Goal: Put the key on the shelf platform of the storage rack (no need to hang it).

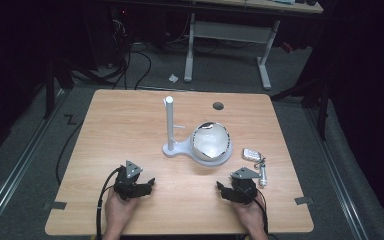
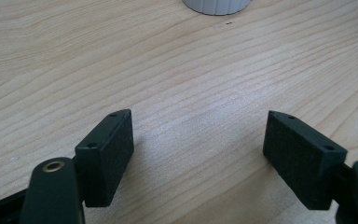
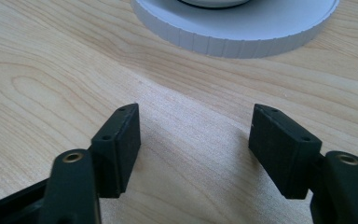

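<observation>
White stand [image 1: 171, 148] — upright post, round base holding a bowl [image 1: 210, 141].

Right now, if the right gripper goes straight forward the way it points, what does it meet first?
Most likely the ribbed edge of the white round base, which lies just ahead of the open right gripper; only bare table lies between.

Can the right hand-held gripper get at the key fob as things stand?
Probably yes: the right hand-held gripper is open, and the key fob lies on bare table just ahead of it, beside the white stand.
</observation>
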### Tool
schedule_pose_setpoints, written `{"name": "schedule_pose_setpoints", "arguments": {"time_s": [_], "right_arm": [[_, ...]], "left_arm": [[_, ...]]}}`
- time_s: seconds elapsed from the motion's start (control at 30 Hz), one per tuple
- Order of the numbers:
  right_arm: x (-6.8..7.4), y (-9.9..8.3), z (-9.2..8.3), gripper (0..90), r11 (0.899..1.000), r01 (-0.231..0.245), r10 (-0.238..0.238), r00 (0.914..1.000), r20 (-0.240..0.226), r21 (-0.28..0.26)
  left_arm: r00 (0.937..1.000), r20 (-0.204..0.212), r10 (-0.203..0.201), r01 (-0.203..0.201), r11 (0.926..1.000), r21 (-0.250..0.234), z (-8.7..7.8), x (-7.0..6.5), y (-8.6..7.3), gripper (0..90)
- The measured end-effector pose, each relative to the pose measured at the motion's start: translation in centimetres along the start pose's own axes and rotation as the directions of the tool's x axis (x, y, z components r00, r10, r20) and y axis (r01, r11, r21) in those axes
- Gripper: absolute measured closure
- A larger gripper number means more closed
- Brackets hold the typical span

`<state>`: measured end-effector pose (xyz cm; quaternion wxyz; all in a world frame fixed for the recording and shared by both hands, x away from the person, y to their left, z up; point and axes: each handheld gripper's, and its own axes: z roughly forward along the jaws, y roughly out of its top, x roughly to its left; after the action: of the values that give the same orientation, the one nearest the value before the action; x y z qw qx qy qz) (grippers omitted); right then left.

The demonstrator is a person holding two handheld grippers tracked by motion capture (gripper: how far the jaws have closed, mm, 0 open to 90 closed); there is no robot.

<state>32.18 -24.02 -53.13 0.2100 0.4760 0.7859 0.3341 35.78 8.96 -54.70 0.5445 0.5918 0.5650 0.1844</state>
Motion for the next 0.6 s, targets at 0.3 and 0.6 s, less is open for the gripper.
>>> {"name": "schedule_pose_setpoints", "arguments": {"time_s": [0.3, 0.6], "right_arm": [[0.05, 0.01, -0.05, 40.3, 1.0, -0.013, 0.013, 0.9995, 0.027, -0.002], [0.09, 0.33, -0.08, 45.5, 0.999, -0.03, 0.03, 0.9986, 0.045, 0.018]], "left_arm": [[1.0, -0.001, 0.0, 0.0, 1.0, 0.0, -0.02, 0.0, -0.01, 24.9], [1.0, -0.002, 0.003, -0.003, 1.0, 0.001, -0.04, 0.02, -0.01, 24.9]]}}
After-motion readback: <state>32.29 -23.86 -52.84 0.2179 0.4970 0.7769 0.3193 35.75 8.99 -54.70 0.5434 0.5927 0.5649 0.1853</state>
